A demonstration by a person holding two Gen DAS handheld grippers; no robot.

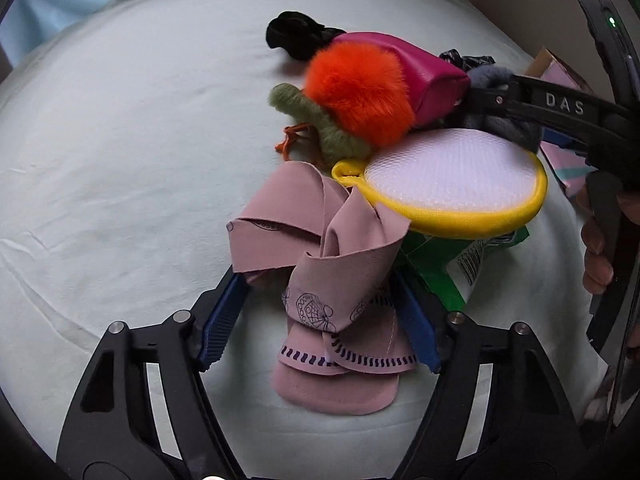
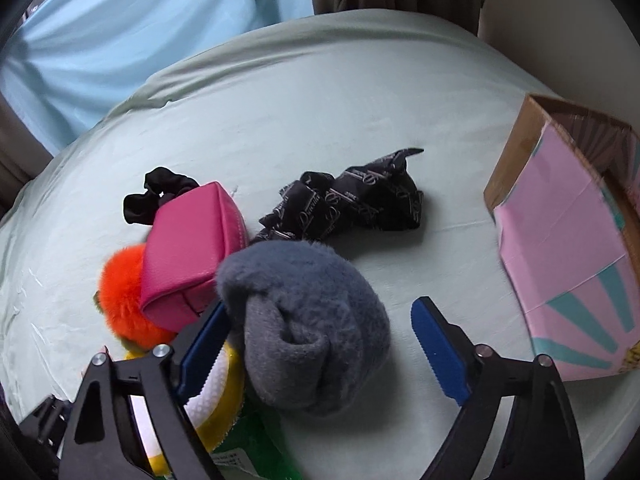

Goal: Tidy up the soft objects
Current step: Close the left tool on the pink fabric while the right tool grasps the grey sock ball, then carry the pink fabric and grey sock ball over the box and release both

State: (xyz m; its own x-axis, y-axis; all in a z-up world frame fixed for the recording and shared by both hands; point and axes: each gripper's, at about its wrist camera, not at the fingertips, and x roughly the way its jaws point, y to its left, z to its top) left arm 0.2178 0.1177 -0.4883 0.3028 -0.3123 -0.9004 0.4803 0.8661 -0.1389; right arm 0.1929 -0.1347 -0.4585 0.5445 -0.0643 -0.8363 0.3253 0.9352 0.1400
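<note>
A pile of soft things lies on a pale green bed sheet (image 1: 120,140). My left gripper (image 1: 320,316) is open around a crumpled pink printed cloth (image 1: 320,264). Behind it lie a yellow-rimmed white mesh pad (image 1: 448,176), an orange pompom (image 1: 360,92), a green fuzzy loop (image 1: 320,128), a magenta pouch (image 1: 424,76) and a black scrunchie (image 1: 292,36). My right gripper (image 2: 320,332) is open around a rolled grey fleece item (image 2: 308,320); its left finger (image 2: 204,340) rests against the fleece. A black printed cloth (image 2: 360,200) lies beyond.
An open cardboard box (image 2: 568,240) with pink and teal sides stands at the right. Green packaging (image 1: 436,260) lies under the mesh pad. A small orange clip (image 1: 292,138) lies by the green loop. Light blue curtains (image 2: 140,32) hang behind the bed.
</note>
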